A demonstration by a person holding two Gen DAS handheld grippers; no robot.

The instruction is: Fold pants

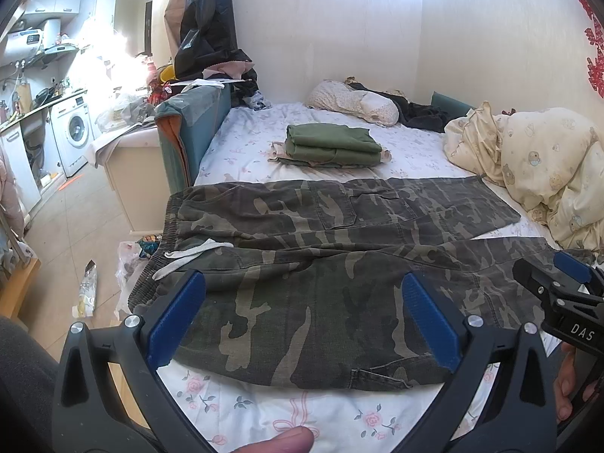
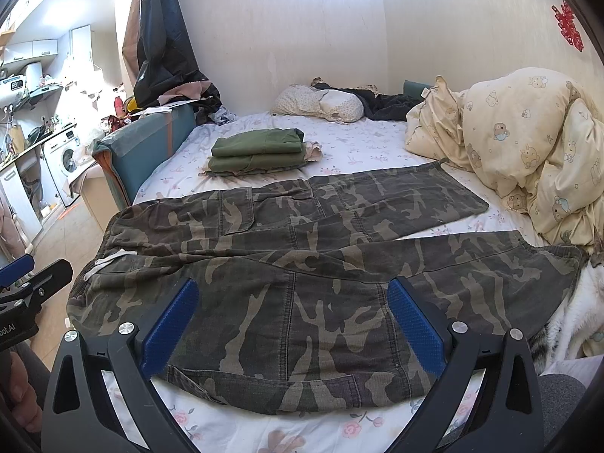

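Observation:
Camouflage pants [image 1: 321, 264] lie spread flat across the bed, waistband with a white drawstring [image 1: 188, 255] at the left, the two legs running to the right; they also show in the right wrist view [image 2: 302, 256]. My left gripper [image 1: 302, 302] is open and empty, held just above the near leg close to the waist end. My right gripper [image 2: 292, 307] is open and empty above the near leg further right; it shows at the right edge of the left wrist view [image 1: 558, 279].
A stack of folded green clothes [image 1: 332, 145] lies behind the pants on the floral bed sheet [image 1: 264, 411]. A crumpled cream duvet [image 2: 528, 143] fills the right side. A cat [image 2: 581, 302] lies by the pant cuff. Pillow [image 1: 355, 104] at the wall; floor and cabinet left.

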